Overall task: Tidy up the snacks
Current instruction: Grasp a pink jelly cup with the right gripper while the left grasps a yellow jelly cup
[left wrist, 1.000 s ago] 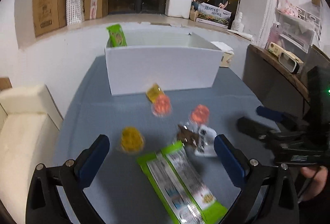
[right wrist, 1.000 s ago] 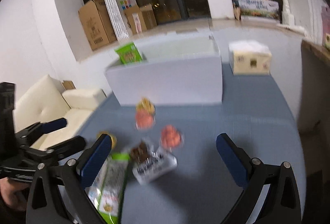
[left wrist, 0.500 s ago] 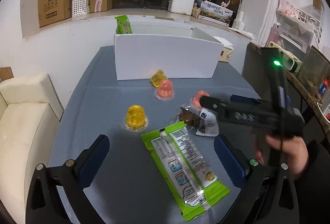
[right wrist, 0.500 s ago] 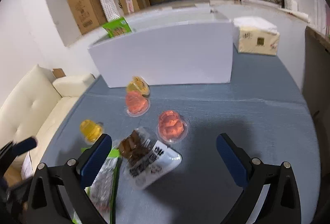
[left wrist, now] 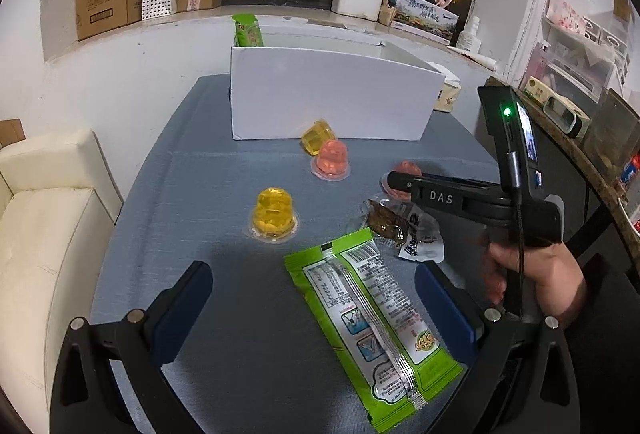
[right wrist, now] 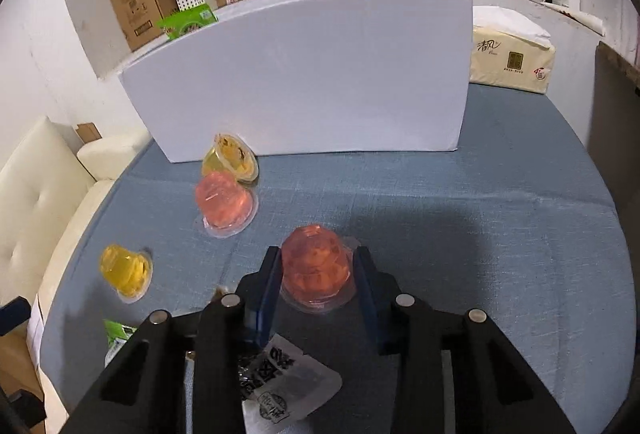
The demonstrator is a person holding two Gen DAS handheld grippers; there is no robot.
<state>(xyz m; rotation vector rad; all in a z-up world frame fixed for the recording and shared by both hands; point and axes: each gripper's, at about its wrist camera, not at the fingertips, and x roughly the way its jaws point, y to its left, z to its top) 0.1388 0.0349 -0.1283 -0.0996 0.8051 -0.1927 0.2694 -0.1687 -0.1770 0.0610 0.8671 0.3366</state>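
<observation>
My right gripper point(right wrist: 318, 254) is closing its jaws around a red jelly cup point(right wrist: 314, 266) that stands on the blue tablecloth, and the blue pads touch the cup's sides. The left wrist view shows that gripper point(left wrist: 390, 180) reaching in from the right, with the red cup point(left wrist: 406, 167) at its tip. My left gripper point(left wrist: 314, 274) is open above the near end of a green snack packet point(left wrist: 368, 318), holding nothing. A yellow jelly cup point(left wrist: 274, 212), a pink cup point(left wrist: 332, 158) and a tipped yellow cup point(left wrist: 318, 136) lie before the white box point(left wrist: 328, 102).
A clear packet with a dark snack point(left wrist: 400, 226) lies beside the green packet. Another green packet point(left wrist: 248, 30) sticks up from the box's far left corner. A tissue pack point(right wrist: 512, 54) sits right of the box. A cream sofa point(left wrist: 40, 214) borders the table's left side.
The right gripper came forward and down over the red jelly cup, and its jaws went from wide open to closed against the cup. The left gripper barely moved.
</observation>
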